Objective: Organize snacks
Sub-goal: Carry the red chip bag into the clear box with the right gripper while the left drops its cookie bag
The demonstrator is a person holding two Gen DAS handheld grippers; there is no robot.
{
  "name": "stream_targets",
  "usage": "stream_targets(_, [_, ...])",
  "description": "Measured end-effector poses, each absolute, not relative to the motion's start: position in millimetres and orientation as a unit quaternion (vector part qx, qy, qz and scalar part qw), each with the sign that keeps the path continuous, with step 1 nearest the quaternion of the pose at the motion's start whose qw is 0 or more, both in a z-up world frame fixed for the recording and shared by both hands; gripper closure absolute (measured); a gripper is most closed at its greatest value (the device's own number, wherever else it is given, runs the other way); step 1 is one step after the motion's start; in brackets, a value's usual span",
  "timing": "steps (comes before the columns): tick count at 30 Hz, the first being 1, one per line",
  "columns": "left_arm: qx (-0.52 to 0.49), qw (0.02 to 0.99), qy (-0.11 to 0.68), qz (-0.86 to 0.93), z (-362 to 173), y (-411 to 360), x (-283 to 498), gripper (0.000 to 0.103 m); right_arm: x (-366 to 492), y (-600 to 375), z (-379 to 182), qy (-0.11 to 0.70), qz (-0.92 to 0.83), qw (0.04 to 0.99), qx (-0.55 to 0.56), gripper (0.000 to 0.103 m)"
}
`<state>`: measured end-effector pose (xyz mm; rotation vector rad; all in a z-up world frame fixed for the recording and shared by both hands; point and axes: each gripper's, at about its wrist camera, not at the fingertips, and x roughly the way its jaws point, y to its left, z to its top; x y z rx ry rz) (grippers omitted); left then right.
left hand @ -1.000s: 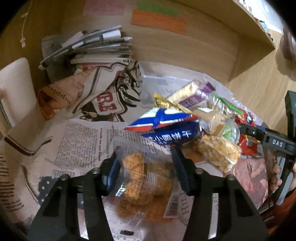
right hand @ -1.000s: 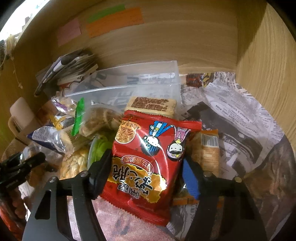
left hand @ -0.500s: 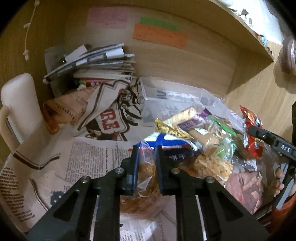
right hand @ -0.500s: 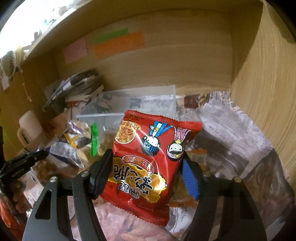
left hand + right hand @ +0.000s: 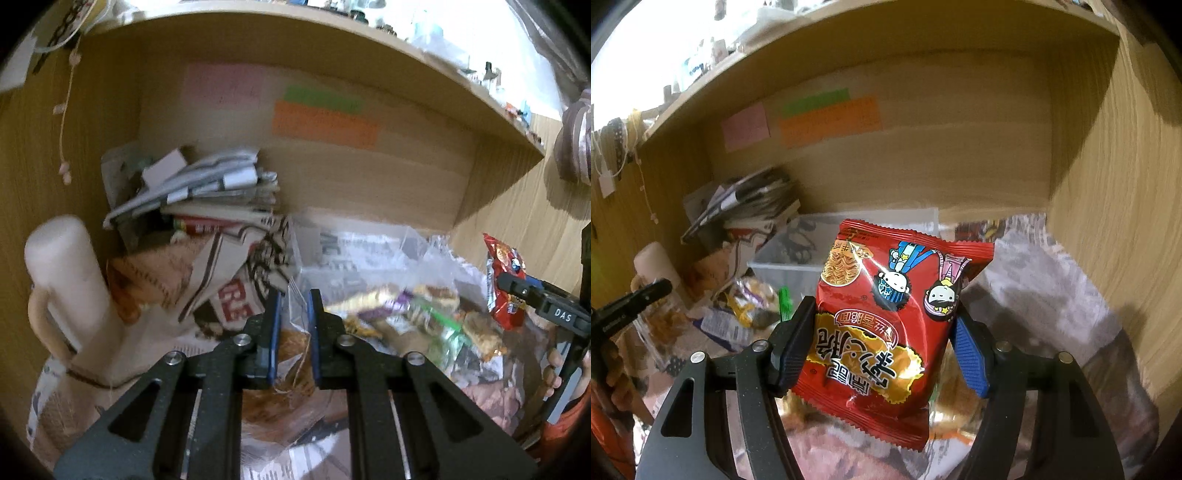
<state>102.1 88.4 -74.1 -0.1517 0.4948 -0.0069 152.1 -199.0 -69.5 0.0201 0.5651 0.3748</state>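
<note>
Left gripper [image 5: 293, 332]: jaws nearly together, pinching the clear snack bag [image 5: 295, 345], lower centre of the left view.
Right gripper [image 5: 879, 347]: jaws halfway apart, clamped on the red packet [image 5: 886, 325], centre of the right view.
Snack pile [image 5: 417, 321]: loose wrapped snacks on newspaper [image 5: 195, 343], right of the left gripper.
Clear bin [image 5: 798, 254]: behind the pile.
Paper stack [image 5: 207, 192]: upper left, against the back wall.
Sticky notes [image 5: 827, 118]: on the back wall.

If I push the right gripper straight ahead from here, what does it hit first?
Probably the clear plastic box behind the red snack packet that the right gripper holds, with the packet touching first. Depth is uncertain; it might pass above the box to the wooden back panel.
</note>
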Motion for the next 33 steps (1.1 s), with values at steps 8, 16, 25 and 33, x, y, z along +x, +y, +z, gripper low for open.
stream_targets(8, [-0.061,0.974,0.220,-0.016,-43.9,84.7,135.2,0.092,169.6,-191.7,-51.0,0.254,0.190,0.948,0.000,0.037])
stream_targets(16, [-0.052,0.975,0.214,-0.035,-29.9,74.2,182.3,0.093,193.3,-179.8,-44.6,0.253,0.196,0.947,-0.011,0.037])
stream_targets(25, [-0.049,0.974,0.218,-0.046,-31.4,64.6,246.2,0.093,235.3,-165.1,-49.8,0.277,0.200,0.939,-0.025,0.037])
stream_targets(33, [-0.050,0.966,0.249,-0.042,-57.4,59.4,291.3,0.092,273.4,-152.3,-62.7,0.310,0.189,0.931,-0.044,0.037])
